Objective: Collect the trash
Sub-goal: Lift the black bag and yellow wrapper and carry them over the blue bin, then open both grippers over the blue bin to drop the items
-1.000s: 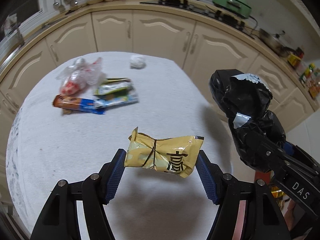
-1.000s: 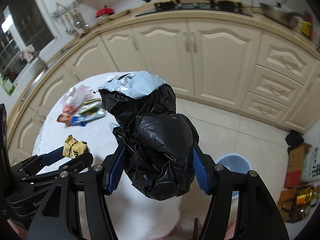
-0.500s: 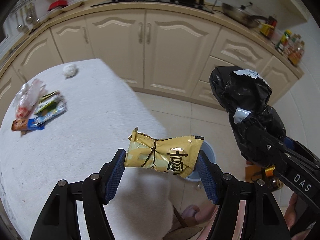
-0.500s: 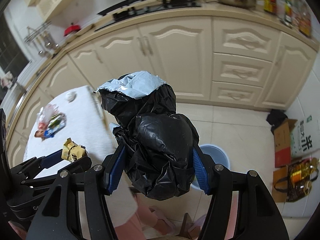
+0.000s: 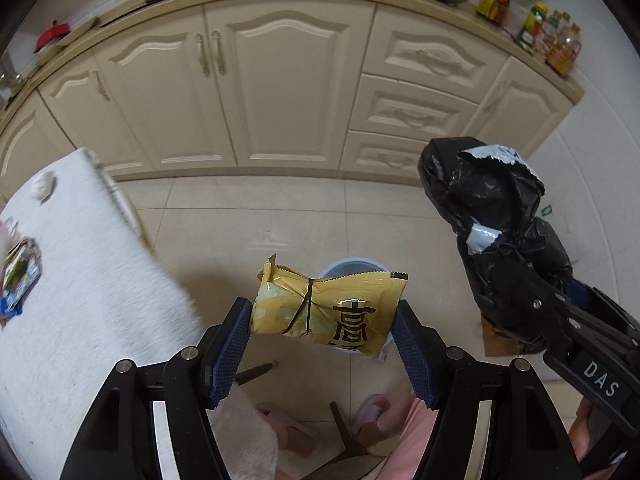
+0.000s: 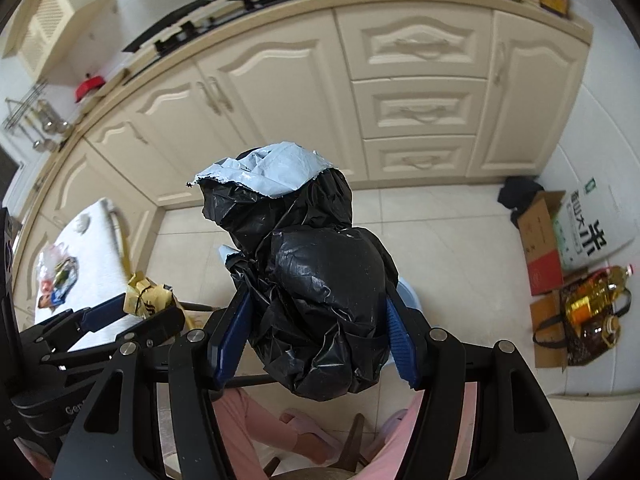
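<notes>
1. The left gripper (image 5: 324, 336) is clamped on a crumpled yellow foil snack wrapper with dark printed characters (image 5: 328, 308); its blue ribbed pads press the wrapper's two ends, so the jaws stand at a middling width set by the wrapper itself.
2. The right gripper (image 6: 316, 328) is closed on a bulging black plastic bag with a torn pale blue-grey liner at its top (image 6: 312, 280); the pads sink into the bag's sides.
3. Both pieces of trash hang in the air over the pale tiled floor (image 5: 256, 216), clear of the white cloth-covered table (image 5: 80, 280); the wrapper sits in line with a light blue round bin (image 5: 344, 268) on the floor below, partly hidden behind it.
4. More litter, a clear plastic bag and coloured packets (image 6: 56, 276), lies on the table.
5. The wrapper looks light, thin and slippery, and it buckles rather than resists; an end-to-end pinch like this one seems adequate, though a loosened grip would probably let it flutter off course.
6. The black bag looks soft, squashy and bulkier; holding it round the middle seems sensible, since the film could tear or slide at a thin fold.
7. The wrapper's long axis runs crosswise from pad to pad, printed face toward the camera; the bag's long axis stands along the fingers, liner end pointing away from the gripper.
</notes>
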### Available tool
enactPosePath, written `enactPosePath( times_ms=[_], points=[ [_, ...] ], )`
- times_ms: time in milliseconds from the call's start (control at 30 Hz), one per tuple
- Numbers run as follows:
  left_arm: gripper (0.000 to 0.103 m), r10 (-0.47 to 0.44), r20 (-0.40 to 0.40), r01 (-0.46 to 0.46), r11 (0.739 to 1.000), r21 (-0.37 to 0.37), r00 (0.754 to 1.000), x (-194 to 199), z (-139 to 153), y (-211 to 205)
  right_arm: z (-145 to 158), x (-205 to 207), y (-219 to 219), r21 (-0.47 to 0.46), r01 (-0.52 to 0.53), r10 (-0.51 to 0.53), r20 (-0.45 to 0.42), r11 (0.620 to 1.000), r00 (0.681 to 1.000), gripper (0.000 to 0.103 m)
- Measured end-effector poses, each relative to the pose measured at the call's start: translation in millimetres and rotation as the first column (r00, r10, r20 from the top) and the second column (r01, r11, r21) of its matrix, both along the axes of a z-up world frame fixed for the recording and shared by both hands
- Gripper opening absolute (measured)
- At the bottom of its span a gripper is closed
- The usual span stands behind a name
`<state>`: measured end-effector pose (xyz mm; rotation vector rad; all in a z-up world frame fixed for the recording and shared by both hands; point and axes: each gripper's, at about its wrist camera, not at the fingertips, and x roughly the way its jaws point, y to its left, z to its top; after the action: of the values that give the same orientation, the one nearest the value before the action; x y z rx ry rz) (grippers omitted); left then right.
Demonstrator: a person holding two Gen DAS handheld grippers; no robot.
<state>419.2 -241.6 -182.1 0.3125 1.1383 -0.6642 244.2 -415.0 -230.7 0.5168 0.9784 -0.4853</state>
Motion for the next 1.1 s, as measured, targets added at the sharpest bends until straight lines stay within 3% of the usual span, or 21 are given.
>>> enactPosePath(
  times_ms=[533,600,633,700,1100],
  points=[
    [0.067,-0.066,-0.053,0.071,0.992,0.104,0.996,27.6,-70.2,-107.0,-48.3,-25.1,-66.1,0.096,0.130,-0.123,-0.076,0.987,0.989,0.063],
    [0.071,-0.071,-0.032,0.075,0.988,0.132,0.997,29.7,-75.0,-117.2,-51.7,-28.1,-70.9,0.103,0.139,-0.131,-0.084,0.985,0.988,0.063],
    [0.078,-0.078,-0.004,0.078,0.986,0.149,0.997,29.0,-78.3,-123.1,-53.0,-29.4,-72.4,0.105,0.144,-0.135,-0.086,0.984,0.987,0.063],
    [0.084,-0.084,0.018,0.079,0.983,0.167,0.996,28.1,-84.2,-130.1,-55.9,-32.5,-75.7,0.111,0.154,-0.145,-0.092,0.982,0.985,0.063],
    [0.083,-0.045,-0.023,0.049,0.979,0.197,0.999,33.4,-111.9,-129.0,-68.9,-27.4,-69.1,0.134,0.149,-0.132,-0.128,0.980,0.983,0.063]
  ],
)
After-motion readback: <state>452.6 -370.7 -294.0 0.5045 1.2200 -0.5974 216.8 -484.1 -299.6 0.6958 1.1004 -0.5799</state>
